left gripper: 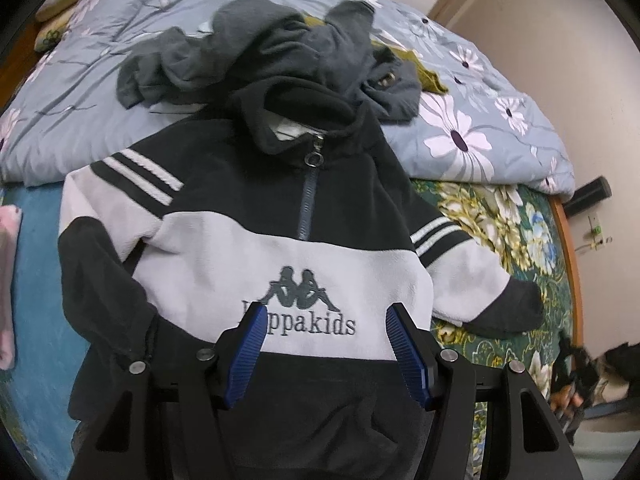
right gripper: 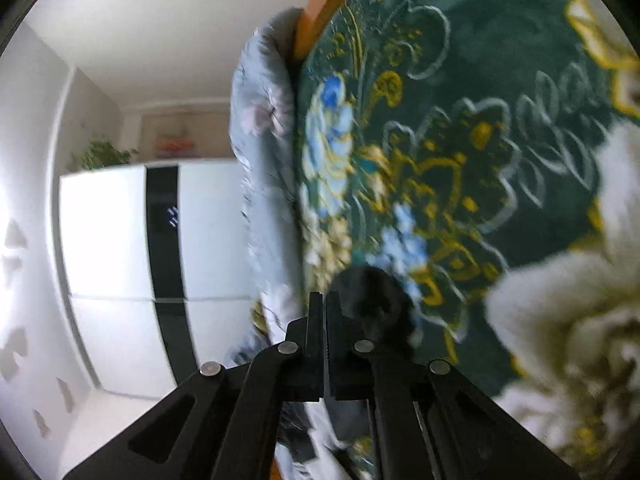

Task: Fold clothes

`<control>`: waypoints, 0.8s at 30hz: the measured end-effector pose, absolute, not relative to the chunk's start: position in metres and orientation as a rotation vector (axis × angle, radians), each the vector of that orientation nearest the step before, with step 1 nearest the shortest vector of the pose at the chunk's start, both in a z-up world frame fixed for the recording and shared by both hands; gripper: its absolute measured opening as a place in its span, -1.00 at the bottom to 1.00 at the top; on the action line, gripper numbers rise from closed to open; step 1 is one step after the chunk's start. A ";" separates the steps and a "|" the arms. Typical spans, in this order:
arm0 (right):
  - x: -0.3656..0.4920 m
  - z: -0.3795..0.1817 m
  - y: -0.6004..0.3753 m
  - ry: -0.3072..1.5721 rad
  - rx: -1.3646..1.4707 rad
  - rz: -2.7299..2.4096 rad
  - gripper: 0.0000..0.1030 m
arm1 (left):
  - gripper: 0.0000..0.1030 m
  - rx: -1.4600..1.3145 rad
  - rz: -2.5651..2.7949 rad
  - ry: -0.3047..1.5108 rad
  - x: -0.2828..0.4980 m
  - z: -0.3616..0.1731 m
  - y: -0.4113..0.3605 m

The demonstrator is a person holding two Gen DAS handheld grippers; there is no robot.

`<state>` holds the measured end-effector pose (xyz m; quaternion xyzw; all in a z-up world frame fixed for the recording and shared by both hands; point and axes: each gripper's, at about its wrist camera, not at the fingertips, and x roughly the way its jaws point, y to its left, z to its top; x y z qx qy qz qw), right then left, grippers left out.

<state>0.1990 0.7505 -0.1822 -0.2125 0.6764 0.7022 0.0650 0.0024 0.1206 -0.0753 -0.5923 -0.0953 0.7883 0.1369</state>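
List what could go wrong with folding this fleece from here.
The gray pile lies against the fleece collar, so a fold may drag it along. The left sleeve is already bunched and could get trapped inside. The right gripper looks shut, possibly on the dark cuff; in this blurred view, that grip is uncertain.

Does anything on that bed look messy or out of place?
Yes. The black-and-white fleece pullover lies flat, but its left sleeve is bunched and twisted. Behind its collar, dark grey clothes sit in a crumpled heap on the flowered quilt.
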 end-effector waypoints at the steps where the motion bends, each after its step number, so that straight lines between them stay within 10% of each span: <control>1: 0.202 -0.181 0.746 2.015 -0.681 2.126 -0.96 | 0.27 -1.712 2.292 -0.286 0.002 -0.074 0.114; 11: 0.202 -0.171 0.657 1.911 -1.025 2.200 -0.82 | 0.35 -1.639 2.577 -0.140 0.008 -0.050 0.022; 14: 0.201 -0.170 0.630 1.839 -1.127 2.210 0.40 | 0.35 -1.704 2.613 0.001 0.015 -0.064 0.000; 24: 0.201 -0.134 0.579 1.676 -1.266 2.286 0.42 | 0.35 -1.824 2.340 0.306 0.013 -0.148 0.041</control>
